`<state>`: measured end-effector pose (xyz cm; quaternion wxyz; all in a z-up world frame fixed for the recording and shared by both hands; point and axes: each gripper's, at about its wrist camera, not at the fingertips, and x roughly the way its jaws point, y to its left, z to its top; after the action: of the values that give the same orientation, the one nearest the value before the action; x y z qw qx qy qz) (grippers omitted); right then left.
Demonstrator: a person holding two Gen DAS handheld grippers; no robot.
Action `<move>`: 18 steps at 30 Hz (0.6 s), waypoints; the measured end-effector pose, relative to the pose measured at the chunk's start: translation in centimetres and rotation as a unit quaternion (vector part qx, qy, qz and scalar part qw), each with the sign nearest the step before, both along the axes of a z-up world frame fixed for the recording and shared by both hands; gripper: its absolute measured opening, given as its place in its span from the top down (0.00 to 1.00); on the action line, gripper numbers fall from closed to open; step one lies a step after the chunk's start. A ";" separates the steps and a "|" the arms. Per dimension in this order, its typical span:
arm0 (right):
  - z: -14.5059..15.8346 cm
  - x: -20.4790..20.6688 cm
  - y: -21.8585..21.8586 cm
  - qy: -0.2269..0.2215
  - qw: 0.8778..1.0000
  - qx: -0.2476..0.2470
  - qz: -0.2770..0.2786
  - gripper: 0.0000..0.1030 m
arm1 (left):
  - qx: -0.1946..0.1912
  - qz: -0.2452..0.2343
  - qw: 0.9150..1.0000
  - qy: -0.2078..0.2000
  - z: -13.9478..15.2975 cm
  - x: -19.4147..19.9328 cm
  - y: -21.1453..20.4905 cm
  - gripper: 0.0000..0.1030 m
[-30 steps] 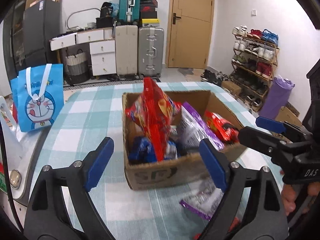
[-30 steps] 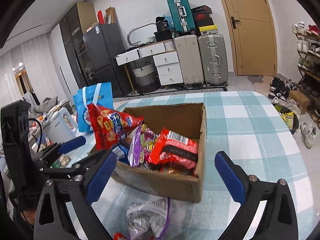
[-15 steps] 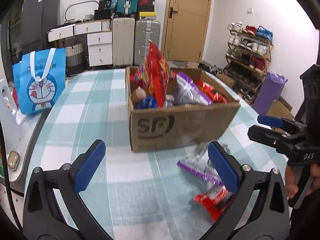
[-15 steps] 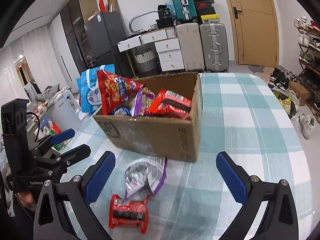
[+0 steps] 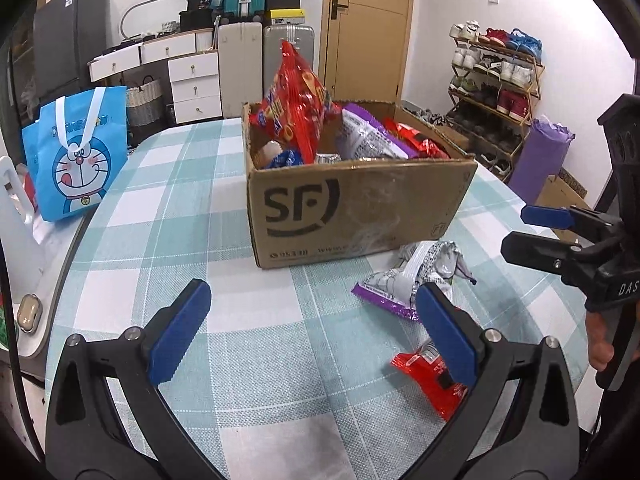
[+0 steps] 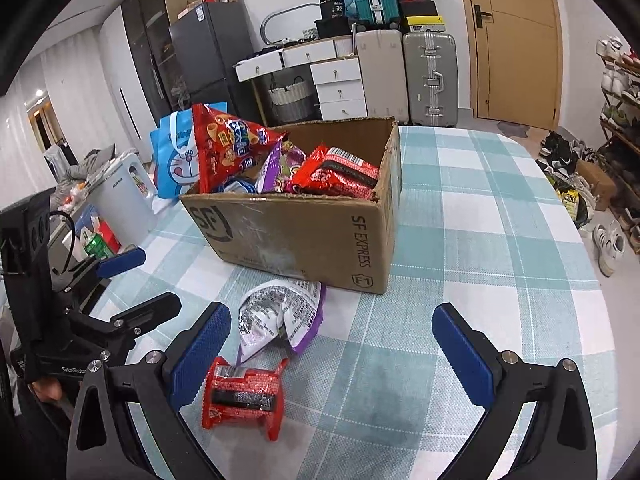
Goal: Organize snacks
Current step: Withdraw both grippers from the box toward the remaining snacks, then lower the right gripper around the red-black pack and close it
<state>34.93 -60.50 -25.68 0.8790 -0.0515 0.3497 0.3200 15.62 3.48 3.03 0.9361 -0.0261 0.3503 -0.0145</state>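
Right wrist — crinkled red snack packet [image 6: 242,394]

1. I see the box [image 6: 304,232] on the surface [image 6: 500,264], holding several snack packs.
2. Before it lie two loose packs, the crumpled pack [image 6: 280,316] nearer the box, the small pack [image 6: 244,394] nearer me.

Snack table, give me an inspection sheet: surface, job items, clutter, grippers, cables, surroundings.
Surface: checked tablecloth, flat.
Job's things: cardboard box holding snack bags; purple packet and red packet lying on the cloth in front of it.
Clutter: blue cartoon bag beside the table.
Grippers: left hand-held gripper open and empty, just opened wider; right hand-held gripper open and empty.
Cables: a black cable on the left gripper's mount.
Surroundings: suitcases, drawers, door, shoe rack.
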 end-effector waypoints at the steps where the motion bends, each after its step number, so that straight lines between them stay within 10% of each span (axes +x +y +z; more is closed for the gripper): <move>1: -0.1 0.0 0.1 0.001 1.000 -0.005 0.001 0.01 | 0.005 -0.002 1.000 0.001 -0.1 0.0 -0.2 0.01; 18: -4.3 -1.5 4.0 0.043 0.992 -0.092 0.081 0.01 | 0.038 -0.012 0.999 0.010 -0.7 0.8 0.1 0.01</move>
<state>33.47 -56.46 -29.94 0.8259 -0.1466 0.4096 0.3586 16.46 3.54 2.38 0.9328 0.0131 0.3601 -0.0123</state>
